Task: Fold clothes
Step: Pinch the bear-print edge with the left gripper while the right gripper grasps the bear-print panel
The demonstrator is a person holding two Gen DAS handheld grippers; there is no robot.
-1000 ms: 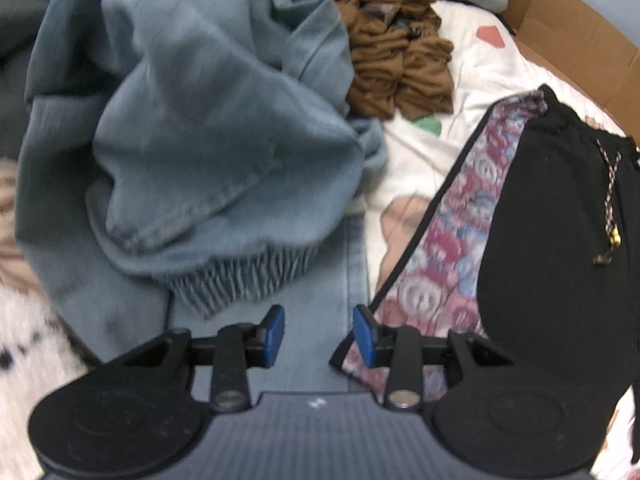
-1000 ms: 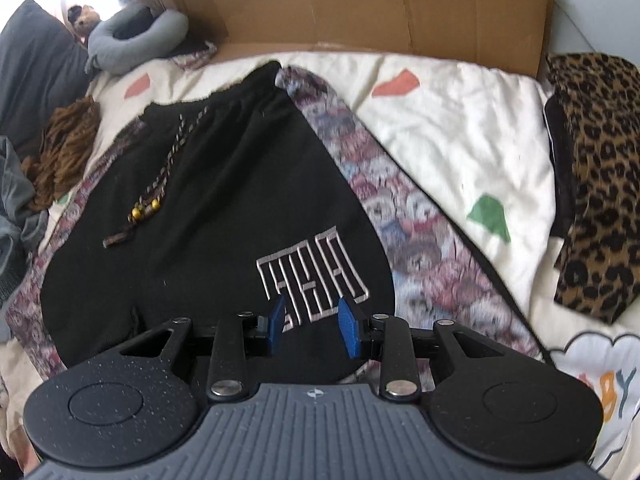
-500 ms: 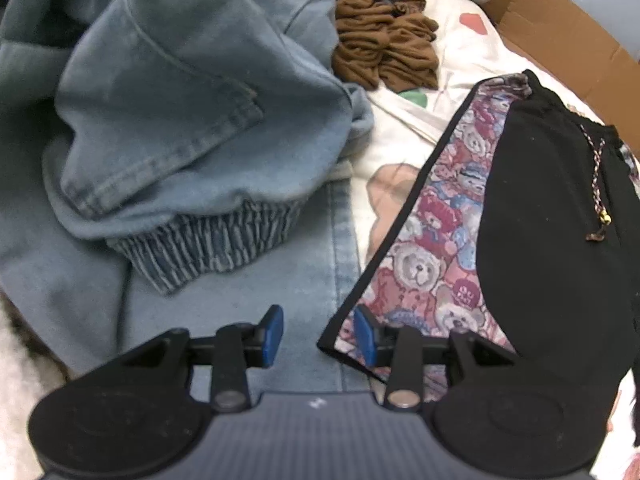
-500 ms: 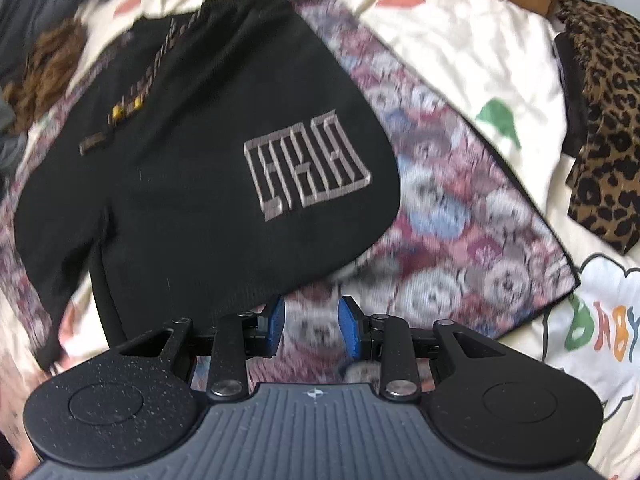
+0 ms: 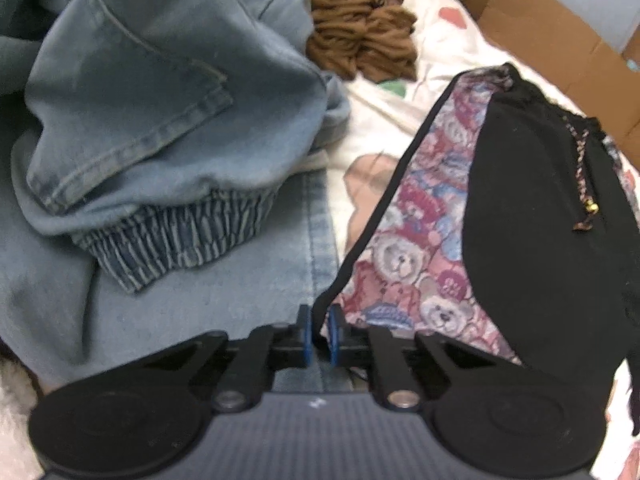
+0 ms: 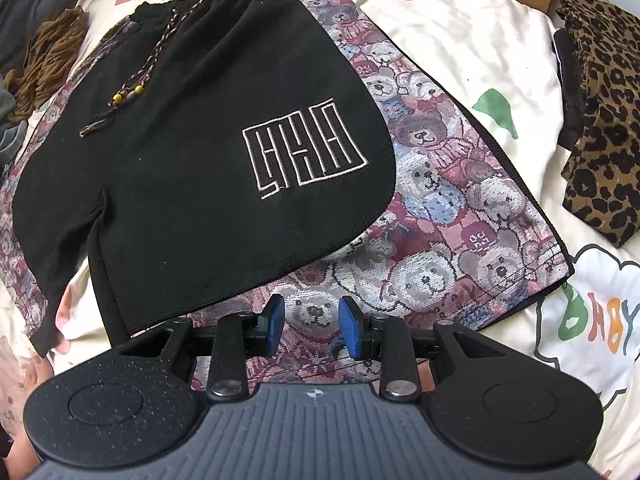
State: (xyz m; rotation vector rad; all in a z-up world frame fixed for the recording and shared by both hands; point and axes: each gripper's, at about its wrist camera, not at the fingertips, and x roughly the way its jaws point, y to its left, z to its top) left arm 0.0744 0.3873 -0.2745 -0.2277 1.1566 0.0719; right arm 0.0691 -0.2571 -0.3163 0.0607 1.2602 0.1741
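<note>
The black shorts [image 6: 200,160] with teddy-bear side panels lie flat on the cream bedsheet [image 6: 460,60]. The left gripper [image 5: 319,336] pinches the shorts' black-trimmed left hem corner, hard against the denim pile [image 5: 160,140]. The right gripper [image 6: 311,320] hovers spread over the right leg's hem; bare sheet separates that edge from the leopard-print garment [image 6: 600,120].

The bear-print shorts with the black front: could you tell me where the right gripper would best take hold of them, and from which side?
Probably the bound hem corner of the shorts, approached from the near edge. It lies flat and bare on the sheet, mirroring the corner the left gripper already pinches. The right gripper hangs open above the bear panel.
</note>
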